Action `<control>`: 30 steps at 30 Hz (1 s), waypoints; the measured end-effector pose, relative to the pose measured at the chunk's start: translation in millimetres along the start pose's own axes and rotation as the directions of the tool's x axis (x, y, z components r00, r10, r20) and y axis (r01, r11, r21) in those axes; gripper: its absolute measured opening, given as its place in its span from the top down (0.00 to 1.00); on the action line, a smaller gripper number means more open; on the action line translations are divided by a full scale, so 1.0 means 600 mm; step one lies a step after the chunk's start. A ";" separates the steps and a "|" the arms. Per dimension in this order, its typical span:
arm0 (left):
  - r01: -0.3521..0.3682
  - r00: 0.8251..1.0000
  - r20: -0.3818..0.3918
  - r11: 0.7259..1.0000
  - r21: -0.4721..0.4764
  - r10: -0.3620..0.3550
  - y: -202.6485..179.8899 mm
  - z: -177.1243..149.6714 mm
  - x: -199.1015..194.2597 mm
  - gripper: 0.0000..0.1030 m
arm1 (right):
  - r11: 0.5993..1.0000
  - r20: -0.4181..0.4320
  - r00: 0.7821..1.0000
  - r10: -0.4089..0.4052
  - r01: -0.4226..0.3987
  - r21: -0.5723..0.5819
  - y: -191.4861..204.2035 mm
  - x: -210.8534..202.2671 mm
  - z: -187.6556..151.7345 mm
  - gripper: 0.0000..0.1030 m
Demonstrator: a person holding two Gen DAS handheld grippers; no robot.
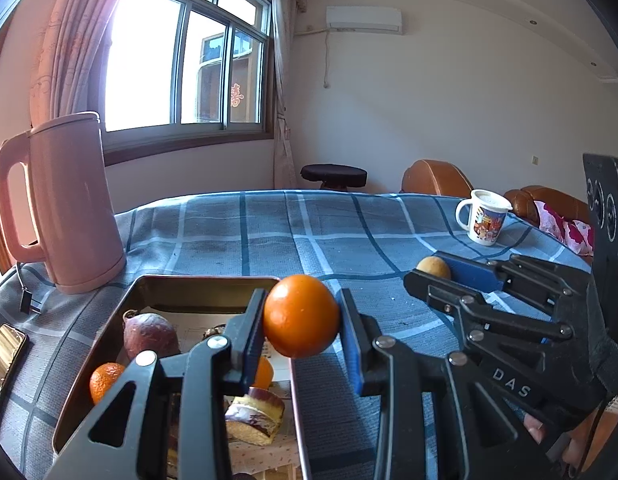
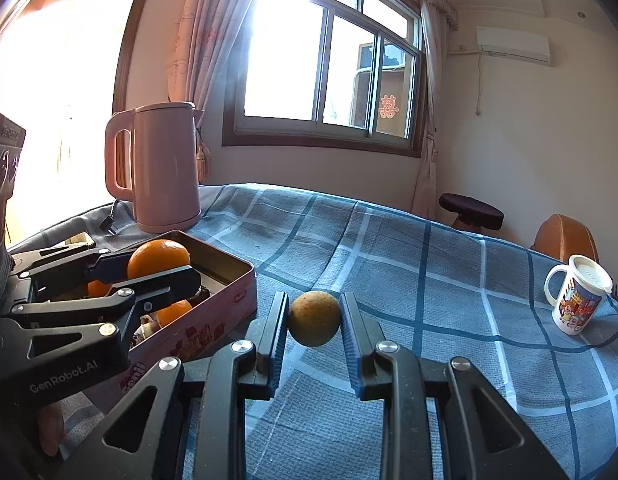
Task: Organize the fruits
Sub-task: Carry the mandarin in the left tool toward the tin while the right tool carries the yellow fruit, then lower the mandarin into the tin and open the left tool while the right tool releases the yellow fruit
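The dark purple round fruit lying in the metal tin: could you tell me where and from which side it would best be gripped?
Grip the dark purple round fruit across its widest middle, coming straight down from above. The tin's wall stands close on its left and a small orange lies near, so side access looks cramped. The left gripper already holds a large orange, so it would first need emptying.

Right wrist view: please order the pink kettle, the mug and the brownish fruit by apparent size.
1. pink kettle, clearly largest.
2. mug.
3. brownish fruit, gripped by the right gripper; it looks only slightly smaller than the mug, and it is nearer the camera, so this order is unsure.
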State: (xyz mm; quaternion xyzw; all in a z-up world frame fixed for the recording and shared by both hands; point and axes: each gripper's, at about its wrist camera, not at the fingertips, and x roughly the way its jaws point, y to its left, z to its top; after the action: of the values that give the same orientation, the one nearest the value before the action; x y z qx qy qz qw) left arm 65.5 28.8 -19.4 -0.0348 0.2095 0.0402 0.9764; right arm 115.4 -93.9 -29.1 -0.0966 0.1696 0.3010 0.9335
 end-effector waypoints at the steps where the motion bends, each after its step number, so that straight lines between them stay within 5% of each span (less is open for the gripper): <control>1: -0.005 1.000 0.001 1.000 -0.001 0.005 0.003 0.000 -0.001 0.65 | 1.000 0.000 1.000 0.002 -0.002 -0.004 0.003 0.001 0.001 0.73; 30: -0.095 0.995 0.005 0.995 -0.041 0.095 0.083 -0.005 -0.032 0.65 | 0.994 0.010 0.997 0.073 -0.072 -0.088 0.077 0.014 0.040 0.73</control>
State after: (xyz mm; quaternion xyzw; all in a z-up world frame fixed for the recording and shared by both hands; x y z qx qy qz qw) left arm 42.3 76.8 -16.8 -0.0446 0.2068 0.0908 0.9731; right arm 100.5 -45.7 -13.5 -0.1293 0.1532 0.3424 0.9179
